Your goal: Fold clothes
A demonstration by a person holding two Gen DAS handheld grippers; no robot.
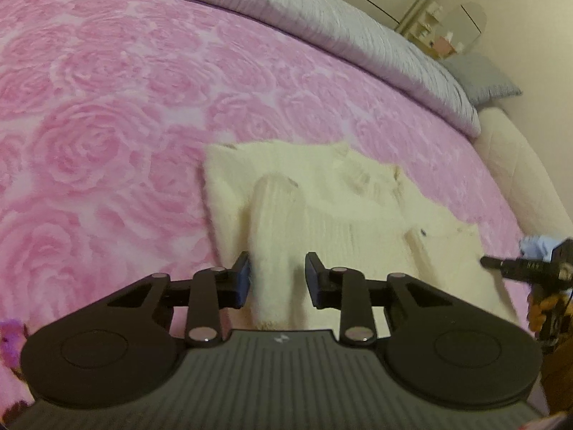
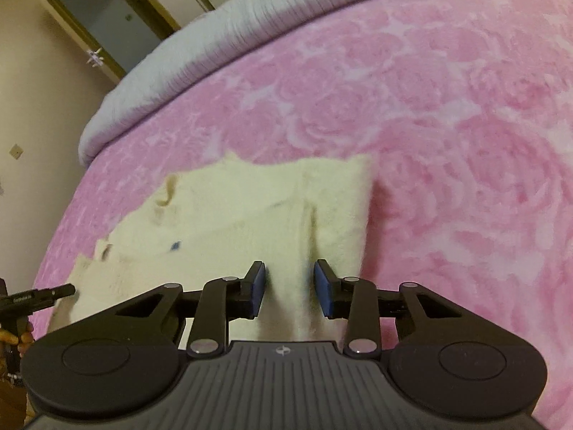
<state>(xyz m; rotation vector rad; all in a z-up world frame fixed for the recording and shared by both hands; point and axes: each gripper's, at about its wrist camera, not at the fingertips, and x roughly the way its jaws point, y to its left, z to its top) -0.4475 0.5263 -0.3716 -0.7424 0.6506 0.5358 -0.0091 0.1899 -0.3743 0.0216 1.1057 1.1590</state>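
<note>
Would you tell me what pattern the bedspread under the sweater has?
The bedspread is pink with large rose shapes, clearest in the right wrist view.

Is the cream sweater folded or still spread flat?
Partly folded: the cream sweater has a sleeve laid over its body, lying on the pink blanket.

Both views are lit dimly and warmly, with a yellowish cast laid over the walls and no glare seen; only soft shadow is cast beside the cream garment [image 1: 322,193] ahead of the left gripper [image 1: 277,279]. Straight lines are bent strongly toward the dark corners by the fisheye. The pink blanket [image 2: 447,114] beyond the right gripper [image 2: 289,286] is rendered soft and smeared, with fine texture lost
</note>
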